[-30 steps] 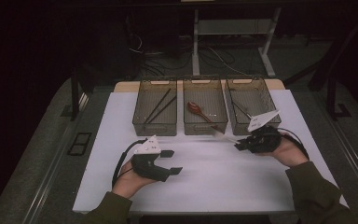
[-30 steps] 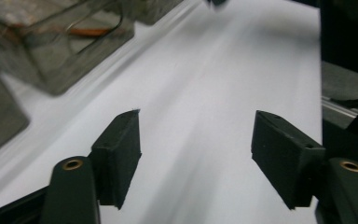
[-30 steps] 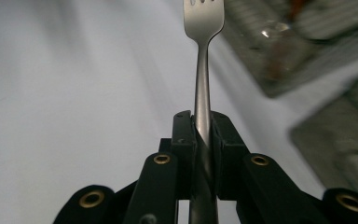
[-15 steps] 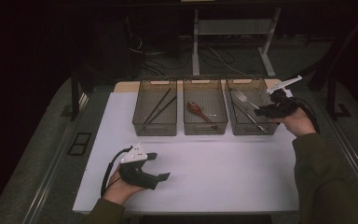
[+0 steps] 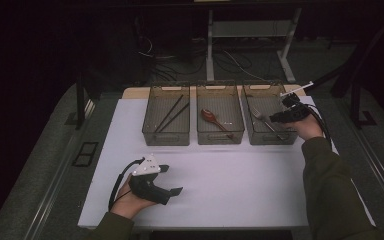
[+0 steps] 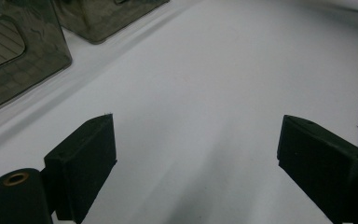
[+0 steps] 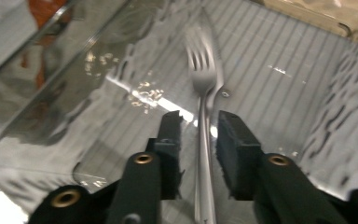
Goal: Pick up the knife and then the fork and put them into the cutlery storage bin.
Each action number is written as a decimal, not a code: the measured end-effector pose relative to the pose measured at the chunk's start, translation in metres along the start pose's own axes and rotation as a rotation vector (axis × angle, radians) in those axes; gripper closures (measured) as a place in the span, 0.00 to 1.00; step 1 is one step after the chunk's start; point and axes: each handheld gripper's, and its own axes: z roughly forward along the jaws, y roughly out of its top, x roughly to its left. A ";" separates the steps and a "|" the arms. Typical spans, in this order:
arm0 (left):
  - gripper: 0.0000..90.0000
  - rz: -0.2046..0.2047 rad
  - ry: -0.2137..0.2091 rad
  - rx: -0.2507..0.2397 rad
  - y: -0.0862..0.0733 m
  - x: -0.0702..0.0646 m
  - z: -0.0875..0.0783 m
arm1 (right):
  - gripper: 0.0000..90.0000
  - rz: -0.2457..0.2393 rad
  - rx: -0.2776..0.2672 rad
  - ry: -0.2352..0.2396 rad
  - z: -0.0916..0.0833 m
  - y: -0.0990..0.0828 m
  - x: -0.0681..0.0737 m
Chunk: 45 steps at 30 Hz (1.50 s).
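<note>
1. Dark room all round: black floor, loose cables and a pale metal frame beyond the far edge of the white tabletop (image 5: 240, 185), which is lit from above.
2. No brand, label or writing can be read on anything.
3. Along the tabletop's far edge stand three smoky clear plastic bins in a row. The left bin (image 5: 166, 134) holds a pair of dark chopsticks (image 5: 172, 113); the middle bin (image 5: 220, 136) holds a red-brown wooden spoon (image 5: 213, 118); the right bin (image 5: 271, 137) holds a silver metal fork (image 5: 263, 119).
4. The right claw (image 5: 283, 116) reaches into the right bin from its right side, near the tabletop's far right corner.
5. The right gripper view adds what the high view cannot: the fork (image 7: 204, 135) lies on the bin's ribbed floor, tines pointing away, its handle running between the two black jaws of the right claw (image 7: 199, 125). The jaws have just been opening; a narrow gap shows on each side of the handle, so they stand loosely about it, not pressing.
6. The left claw (image 5: 172, 180) rests near the tabletop's near left corner, well apart from the bins.
7. The left gripper view shows the left claw (image 6: 193, 154) spread wide over bare white surface with nothing between the jaws, and two bin corners at upper left.
</note>
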 end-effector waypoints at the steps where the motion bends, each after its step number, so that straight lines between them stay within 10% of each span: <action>1: 0.12 0.002 0.002 0.000 0.000 0.001 0.000 | 0.70 -0.008 -0.016 0.002 -0.002 -0.001 0.001; 17: 0.10 -0.004 0.020 -0.009 -0.002 0.006 -0.002 | 0.35 -0.023 -0.263 0.126 -0.062 -0.032 0.022; 45: 0.09 0.011 0.021 -0.012 -0.004 0.006 -0.003 | 0.20 -0.108 -0.305 0.146 -0.062 -0.151 0.097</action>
